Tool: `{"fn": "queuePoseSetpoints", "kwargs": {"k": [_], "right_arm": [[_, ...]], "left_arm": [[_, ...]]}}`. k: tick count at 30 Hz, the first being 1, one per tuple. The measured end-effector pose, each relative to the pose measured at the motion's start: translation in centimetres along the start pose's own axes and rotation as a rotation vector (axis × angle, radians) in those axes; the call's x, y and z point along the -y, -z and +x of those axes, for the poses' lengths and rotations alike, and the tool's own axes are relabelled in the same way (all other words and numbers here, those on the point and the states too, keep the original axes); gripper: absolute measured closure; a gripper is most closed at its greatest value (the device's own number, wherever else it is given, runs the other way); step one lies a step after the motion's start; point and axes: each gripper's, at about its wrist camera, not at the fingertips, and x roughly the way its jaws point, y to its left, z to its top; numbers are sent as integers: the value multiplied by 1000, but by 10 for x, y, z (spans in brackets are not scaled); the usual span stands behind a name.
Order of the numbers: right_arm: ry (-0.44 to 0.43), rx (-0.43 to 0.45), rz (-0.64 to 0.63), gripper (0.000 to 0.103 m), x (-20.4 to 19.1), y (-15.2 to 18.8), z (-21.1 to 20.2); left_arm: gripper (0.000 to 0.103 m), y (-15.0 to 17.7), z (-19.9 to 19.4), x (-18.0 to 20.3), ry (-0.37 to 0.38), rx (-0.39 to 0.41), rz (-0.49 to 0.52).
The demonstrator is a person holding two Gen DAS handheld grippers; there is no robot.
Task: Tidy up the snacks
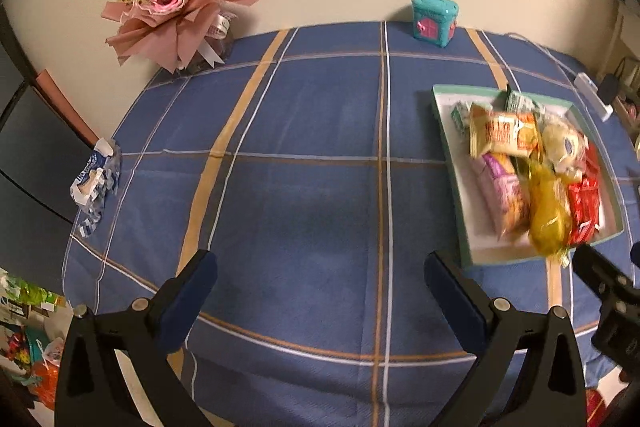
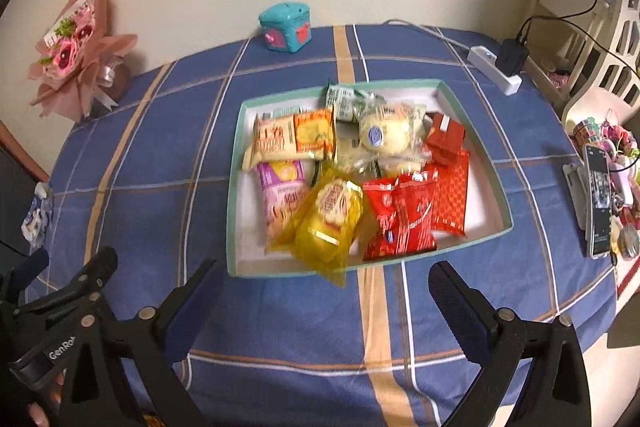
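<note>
Both grippers, left (image 1: 320, 291) and right (image 2: 324, 291), gape empty; snack tray (image 2: 236, 187) ahead (yellow packet (image 2: 328, 227) overhanging rim).

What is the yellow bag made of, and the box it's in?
The yellow bag looks like thin, shiny see-through plastic film: it glints and crinkles at the sealed ends. The box seems to be matte cardboard, with thin stiff walls, teal outside and white inside.
</note>
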Motion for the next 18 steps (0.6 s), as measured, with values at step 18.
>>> {"fn": "queuePoseSetpoints", "kwargs": {"k": [18], "right_arm": [[-2, -11, -1, 0, -1, -2, 2]], "left_arm": [[0, -1, 3, -3, 12, -7, 0]]}}
